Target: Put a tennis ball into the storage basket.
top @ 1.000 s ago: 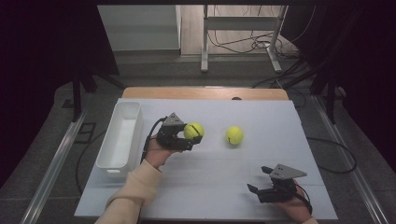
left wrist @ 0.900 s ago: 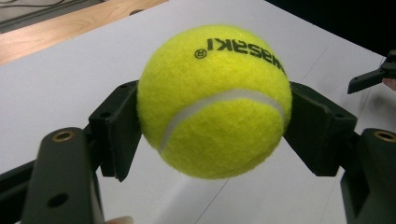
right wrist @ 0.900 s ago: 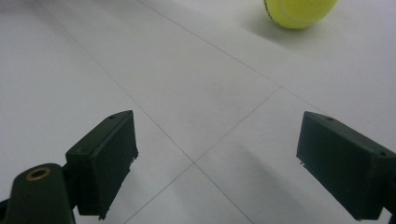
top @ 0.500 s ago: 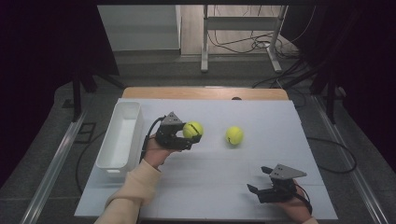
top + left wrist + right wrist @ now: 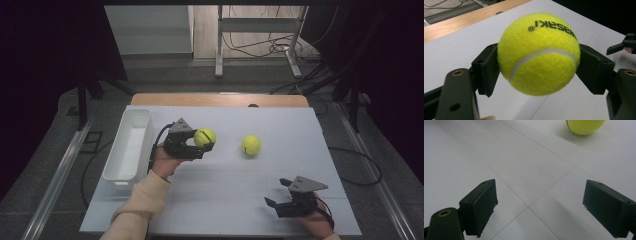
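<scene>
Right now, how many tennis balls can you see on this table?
2. One tennis ball is clamped between the jaws of the left gripper, beside the white bin. The other ball lies loose mid-table, beyond the open right gripper. The bin looks empty.

Loose tennis ball (image 5: 585, 125) cut off by top edge in right gripper view; sleeve (image 5: 135, 210) cropped at bottom.
</scene>
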Demonstrator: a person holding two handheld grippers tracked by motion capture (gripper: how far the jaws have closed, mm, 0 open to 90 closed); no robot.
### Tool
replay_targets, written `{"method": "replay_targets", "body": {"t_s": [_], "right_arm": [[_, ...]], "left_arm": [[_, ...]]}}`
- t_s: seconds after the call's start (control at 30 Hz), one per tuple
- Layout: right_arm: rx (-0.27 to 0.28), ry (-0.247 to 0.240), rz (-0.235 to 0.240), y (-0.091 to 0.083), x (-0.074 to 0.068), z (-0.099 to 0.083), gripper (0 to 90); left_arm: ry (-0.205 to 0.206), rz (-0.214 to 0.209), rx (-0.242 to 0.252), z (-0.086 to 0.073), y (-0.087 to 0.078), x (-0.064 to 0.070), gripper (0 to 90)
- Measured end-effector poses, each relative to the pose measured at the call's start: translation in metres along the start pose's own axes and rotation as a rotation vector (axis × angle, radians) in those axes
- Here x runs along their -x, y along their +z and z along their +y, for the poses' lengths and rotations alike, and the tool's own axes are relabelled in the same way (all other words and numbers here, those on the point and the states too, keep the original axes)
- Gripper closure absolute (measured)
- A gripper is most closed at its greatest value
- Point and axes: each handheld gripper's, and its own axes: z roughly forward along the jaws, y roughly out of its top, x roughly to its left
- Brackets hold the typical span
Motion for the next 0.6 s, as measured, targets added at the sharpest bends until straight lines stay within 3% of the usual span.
{"method": "replay_targets", "body": {"t_s": [0.6], "right_arm": [[0.0,0.0,0.0,0.0,0.0,0.0,12.4]], "left_arm": [[-0.024,0.03,0.045,0.004,-0.021,-0.014,26.1]]}}
